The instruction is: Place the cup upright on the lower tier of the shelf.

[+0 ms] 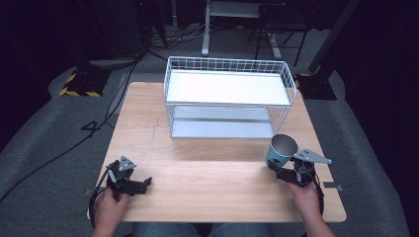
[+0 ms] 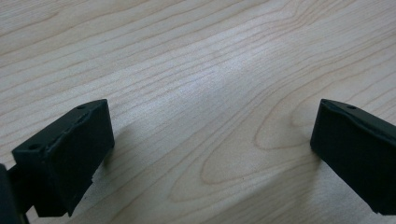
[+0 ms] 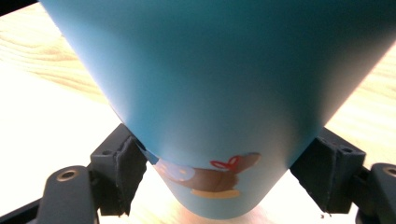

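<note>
A light blue cup (image 1: 282,149) with a shiny metal inside stands near the table's right front, its mouth tipped slightly up and to the left. My right gripper (image 1: 276,169) is shut on its lower part. In the right gripper view the two black jaws press the cup (image 3: 210,93) from both sides, just above a small cartoon print, and my right gripper (image 3: 224,144) holds it near its base. Whether the base rests on the wood I cannot tell. My left gripper (image 1: 144,183) lies low at the front left, open; its jaws (image 2: 212,135) stand wide apart over bare wood.
A white wire rack (image 1: 227,60) with an upper white shelf and a lower grey shelf stands at the back middle of the wooden table (image 1: 212,182). Cables, stands and a black-and-yellow base lie on the grey floor beyond.
</note>
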### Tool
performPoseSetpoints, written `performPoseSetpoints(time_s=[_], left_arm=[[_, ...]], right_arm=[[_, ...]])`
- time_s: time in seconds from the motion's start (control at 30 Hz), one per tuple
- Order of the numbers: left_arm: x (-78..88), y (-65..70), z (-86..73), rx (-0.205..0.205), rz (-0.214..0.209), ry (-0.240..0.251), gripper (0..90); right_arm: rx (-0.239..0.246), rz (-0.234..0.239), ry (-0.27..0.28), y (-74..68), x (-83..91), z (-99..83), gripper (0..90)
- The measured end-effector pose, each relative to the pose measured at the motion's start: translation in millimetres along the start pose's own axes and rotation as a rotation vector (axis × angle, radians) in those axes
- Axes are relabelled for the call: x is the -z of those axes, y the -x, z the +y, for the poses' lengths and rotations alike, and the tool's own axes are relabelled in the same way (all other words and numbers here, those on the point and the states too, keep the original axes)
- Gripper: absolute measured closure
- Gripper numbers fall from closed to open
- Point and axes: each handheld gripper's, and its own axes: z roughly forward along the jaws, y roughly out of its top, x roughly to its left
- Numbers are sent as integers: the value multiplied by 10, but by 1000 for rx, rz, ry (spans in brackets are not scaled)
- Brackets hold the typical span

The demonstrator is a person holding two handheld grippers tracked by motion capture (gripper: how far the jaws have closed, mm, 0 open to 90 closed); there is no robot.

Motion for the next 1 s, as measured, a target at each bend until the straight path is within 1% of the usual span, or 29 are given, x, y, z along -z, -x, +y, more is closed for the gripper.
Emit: performPoseSetpoints(time_s=[0.07, 0.1, 0.13, 0.17, 0.23, 0.27, 0.37, 0.4, 0.43, 0.47, 0.5, 0.53, 0.73, 0.83, 0.93, 0.97, 1.0], left_arm=[[2, -3, 1, -3, -3, -3, 0], [0, -1, 0, -2, 0, -1, 0], [0, -1, 0, -2, 0, -1, 0], [2, -1, 1, -1, -2, -2, 0], [0, -2, 0, -2, -1, -1, 0], [2, -4, 1, -5, -3, -4, 0], [4, -4, 1, -5, -1, -5, 0], [4, -4, 1, -5, -1, -5, 0], [2, -5, 0, -7, -2, -3, 0], [2, -5, 0, -7, -2, -3, 0], [2, -3, 1, -3, -3, -3, 0], [2, -3, 1, -3, -3, -3, 0], [0, 0, 0, 0, 0, 0, 0], [0, -3, 1, -3, -1, -1, 0], [0, 0, 0, 0, 0, 0, 0], [0, -1, 1, -1, 0, 0, 0], [0, -1, 1, -1, 0, 0, 0]], right_arm=[[5, 6, -1, -15, -27, 33, 245], [14, 11, -2, -43, -72, 86, 245], [14, 11, -2, -43, -72, 86, 245], [13, 17, -2, -73, -123, 135, 245], [20, 21, -1, -81, -143, 154, 245], [21, 30, -2, -117, -200, 209, 245], [31, 40, 4, -160, -278, 285, 245], [31, 40, 4, -160, -278, 285, 245], [32, 45, 4, -190, -330, 336, 245], [32, 45, 4, -190, -330, 336, 245], [32, 51, 6, -219, -390, 386, 245], [32, 51, 6, -219, -390, 386, 245], [46, 60, 8, -319, -564, 529, 245], [40, 62, 6, -364, -656, 607, 245], [47, 60, 11, -382, -704, 643, 245], [46, 61, 7, -400, -756, 669, 245], [46, 61, 7, -400, -756, 669, 245]])
